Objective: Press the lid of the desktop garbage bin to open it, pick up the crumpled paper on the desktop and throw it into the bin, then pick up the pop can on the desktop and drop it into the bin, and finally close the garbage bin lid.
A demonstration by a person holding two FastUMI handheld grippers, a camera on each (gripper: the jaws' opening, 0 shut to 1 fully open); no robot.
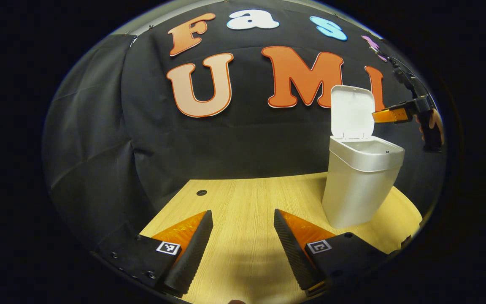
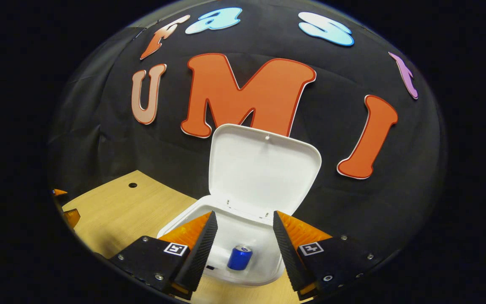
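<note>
Bin [image 2: 226, 253] stands lid [image 2: 262, 169] up, pop can [image 2: 239, 257] inside; right gripper [image 2: 243, 240] above, released, left gripper [image 1: 243, 236] released too.

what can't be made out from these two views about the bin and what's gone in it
- Crumpled paper: the right gripper view looks into the bin and shows the pop can; the right claw fingers and the bin rim hide the rest of the inside.
- Left gripper view: the bin wall hides its contents.
- The right claw there is small, its tips behind the raised lid.
</note>
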